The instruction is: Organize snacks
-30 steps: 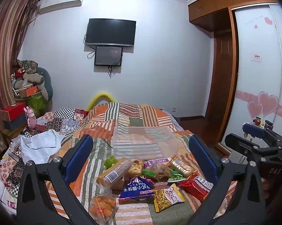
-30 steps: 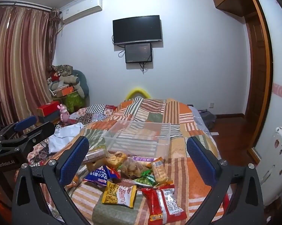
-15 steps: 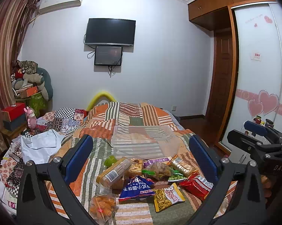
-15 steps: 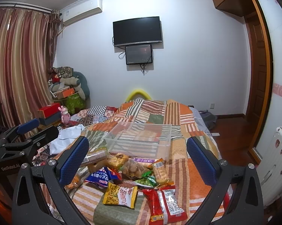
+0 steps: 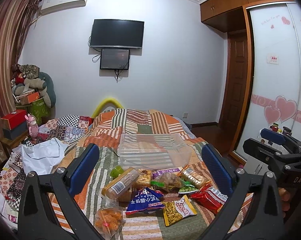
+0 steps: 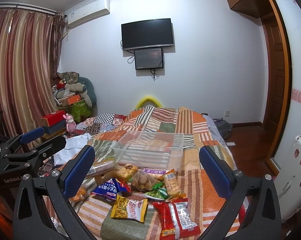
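Both claws hover above the near end of a bed [image 5: 142, 120] covered in a patchwork quilt, each with its blue pads spread wide and nothing between them. The left claw [image 5: 150, 172] and the right claw [image 6: 146, 172] face the same heap of snacks on the quilt. In the heap a blue bag [image 5: 144, 201] lies near the front, with a yellow bag [image 5: 177, 210] just to its right and a red bag [image 5: 208, 197] further right. A tube of biscuits [image 5: 121, 182] lies tilted at the left of the heap, a green cup [image 5: 116, 171] just behind it, and an orange bag [image 5: 109, 218] sits nearest the camera on the left. Just behind the heap stands a clear bin [image 5: 154, 150], upright and empty, its near wall close to the rearmost packets. On the far wall hangs a TV [image 6: 147, 34].
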The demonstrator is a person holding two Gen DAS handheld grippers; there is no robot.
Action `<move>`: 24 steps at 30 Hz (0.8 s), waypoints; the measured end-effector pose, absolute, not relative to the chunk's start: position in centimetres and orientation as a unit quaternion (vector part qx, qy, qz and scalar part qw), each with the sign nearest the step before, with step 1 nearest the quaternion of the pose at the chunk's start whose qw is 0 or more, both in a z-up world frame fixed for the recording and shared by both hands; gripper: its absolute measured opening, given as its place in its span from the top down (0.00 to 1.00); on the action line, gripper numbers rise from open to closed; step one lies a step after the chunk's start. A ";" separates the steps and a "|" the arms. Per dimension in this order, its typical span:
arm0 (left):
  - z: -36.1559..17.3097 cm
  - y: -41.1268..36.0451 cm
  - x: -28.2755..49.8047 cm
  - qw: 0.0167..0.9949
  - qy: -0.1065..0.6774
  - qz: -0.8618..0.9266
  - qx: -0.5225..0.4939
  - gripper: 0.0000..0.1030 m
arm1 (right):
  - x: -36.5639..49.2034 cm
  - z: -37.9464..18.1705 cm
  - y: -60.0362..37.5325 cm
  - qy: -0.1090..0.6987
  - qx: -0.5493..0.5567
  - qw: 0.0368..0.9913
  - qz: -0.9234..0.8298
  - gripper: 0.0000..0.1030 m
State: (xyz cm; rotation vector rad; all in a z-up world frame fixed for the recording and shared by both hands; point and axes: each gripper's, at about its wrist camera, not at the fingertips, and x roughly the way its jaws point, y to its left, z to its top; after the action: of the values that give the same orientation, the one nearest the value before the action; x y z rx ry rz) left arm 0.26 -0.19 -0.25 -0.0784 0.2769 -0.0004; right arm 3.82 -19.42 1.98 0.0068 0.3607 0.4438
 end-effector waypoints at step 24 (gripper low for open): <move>-0.2 -0.1 0.1 0.990 0.137 0.002 -0.039 0.00 | 3.7 1.9 -19.3 0.179 0.006 0.959 0.220 0.00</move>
State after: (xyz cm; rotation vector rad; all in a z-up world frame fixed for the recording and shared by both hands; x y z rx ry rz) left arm 0.13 -0.12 -0.21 -0.0783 0.2757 0.0044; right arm 3.69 -19.31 1.94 0.0129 0.3621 0.4469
